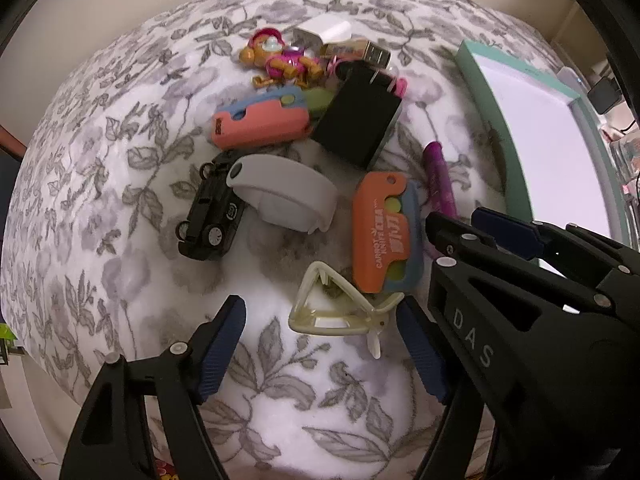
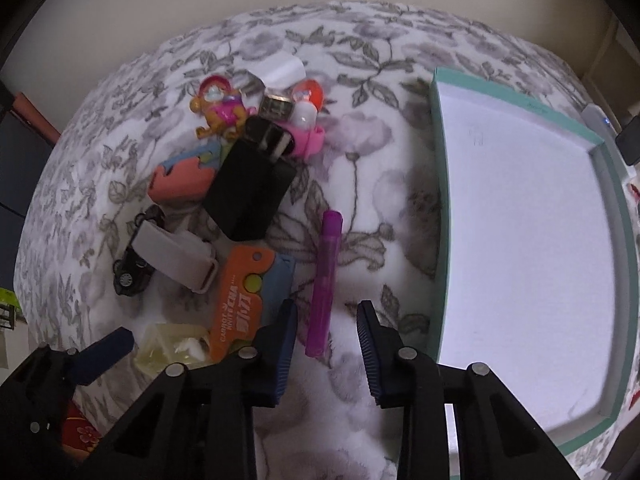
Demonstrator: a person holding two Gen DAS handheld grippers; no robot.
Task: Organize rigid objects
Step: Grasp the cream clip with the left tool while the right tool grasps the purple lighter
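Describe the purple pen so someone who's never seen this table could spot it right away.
Find the large teal-rimmed box on the floral cloth. Just beside its near wall lies the purple pen, alone, pointing at the right gripper. It is the only long, thin, translucent purple thing there.

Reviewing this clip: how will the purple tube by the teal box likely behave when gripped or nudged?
The purple tube looks round and slim, so it may roll if nudged sideways. Its smooth plastic could slip between the right tongs. It seems rigid and light.
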